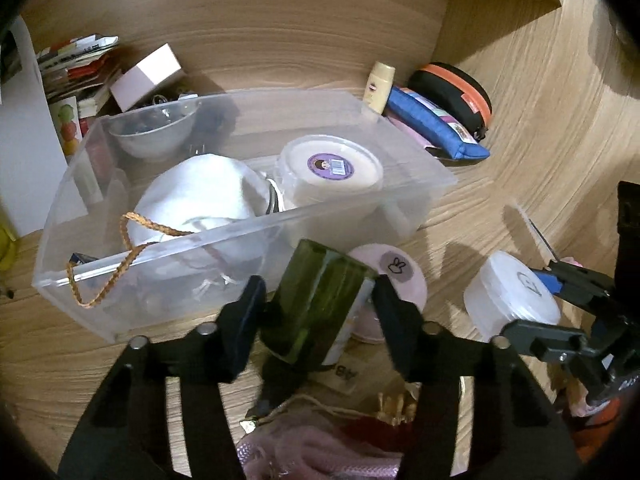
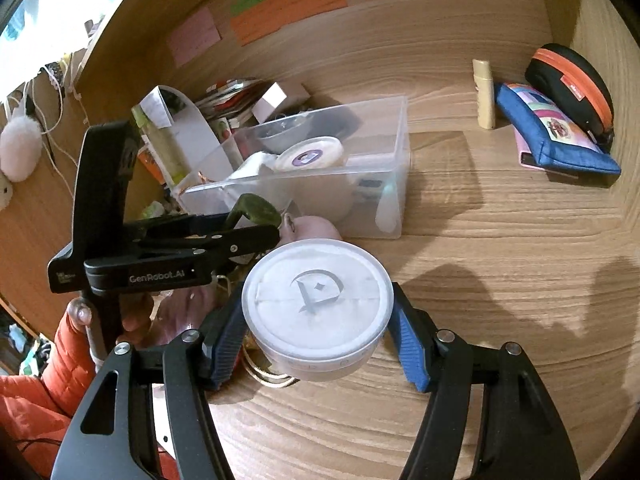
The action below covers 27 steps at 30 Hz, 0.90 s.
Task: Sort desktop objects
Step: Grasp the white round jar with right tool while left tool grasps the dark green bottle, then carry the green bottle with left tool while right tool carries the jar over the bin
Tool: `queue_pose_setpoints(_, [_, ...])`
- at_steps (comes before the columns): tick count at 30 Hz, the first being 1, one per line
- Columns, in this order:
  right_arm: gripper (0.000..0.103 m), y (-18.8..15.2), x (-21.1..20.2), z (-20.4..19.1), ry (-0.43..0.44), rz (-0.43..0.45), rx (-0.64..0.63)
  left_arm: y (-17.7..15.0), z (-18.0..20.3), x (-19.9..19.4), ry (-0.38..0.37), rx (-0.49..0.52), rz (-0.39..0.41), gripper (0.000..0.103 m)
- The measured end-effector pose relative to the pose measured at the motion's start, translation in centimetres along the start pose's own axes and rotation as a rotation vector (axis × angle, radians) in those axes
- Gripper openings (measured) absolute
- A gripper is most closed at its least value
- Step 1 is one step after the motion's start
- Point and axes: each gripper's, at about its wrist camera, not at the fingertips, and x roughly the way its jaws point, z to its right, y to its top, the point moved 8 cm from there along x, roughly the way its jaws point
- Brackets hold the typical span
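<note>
Left claw (image 1: pixel 316 300) pinches green bottle (image 1: pixel 316 296), tilted, above desk (image 2: pixel 500 240) before clear bin (image 1: pixel 224 264). Right claw (image 2: pixel 318 332) clamps white round tub (image 2: pixel 318 304). Pink jar (image 1: pixel 394 276) between them. Blue pouch (image 2: pixel 560 140) far right.

A dark green bottle (image 1: pixel 316 300), tilted, is clamped beside the clear bin (image 1: pixel 248 280); a white round tub (image 2: pixel 318 304), perhaps cotton pads, is gripped upright.

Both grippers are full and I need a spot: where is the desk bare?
Bare wood lies right of the clear bin, stretching to the blue pouch, and in front of the right gripper. Crowded: behind the bin's left end, and around the left gripper by the pink jar.
</note>
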Motion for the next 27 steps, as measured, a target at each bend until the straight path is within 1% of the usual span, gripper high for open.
queue_pose_setpoints(4, [0.062, 0.3, -0.2, 0.0, 0.008, 0.007, 0.003, -0.3, -0.1, -0.3, 0.01, -0.003, 0.003, 0.048])
queue_pose_setpoints(7, [0.062, 0.8, -0.3, 0.0, 0.001, 0.016, 0.003, -0.3, -0.2, -1.2, 0.014, -0.002, 0.026, 0.048])
queue_pose_setpoints(9, [0.062, 1.2, -0.5, 0.0, -0.002, 0.023, 0.003, -0.2, -0.2, -2.2, 0.022, 0.007, 0.053, 0.047])
queue_pose_setpoints(12, [0.062, 1.8, -0.6, 0.1, -0.017, 0.036, -0.001, 0.1, -0.1, -3.7, 0.025, 0.012, 0.091, 0.043])
queue_pose_setpoints(16, [0.062, 2.6, -0.6, 0.2, -0.012, 0.05, 0.002, 0.8, -0.5, -5.7, 0.033, -0.005, 0.152, 0.043])
queue_pose_setpoints(21, [0.062, 4.2, -0.4, 0.3, -0.016, 0.063, -0.002, 1.9, -0.7, -8.1, 0.024, -0.027, 0.225, 0.043])
queue_pose_setpoints(24, [0.062, 5.4, -0.6, 0.2, -0.031, 0.086, -0.018, 2.6, -1.0, -9.4, 0.019, -0.036, 0.262, 0.043])
queue_pose_setpoints(27, [0.062, 6.4, -0.9, 0.1, -0.03, 0.106, -0.019, 3.5, -1.2, -10.4, 0.034, -0.032, 0.298, 0.043])
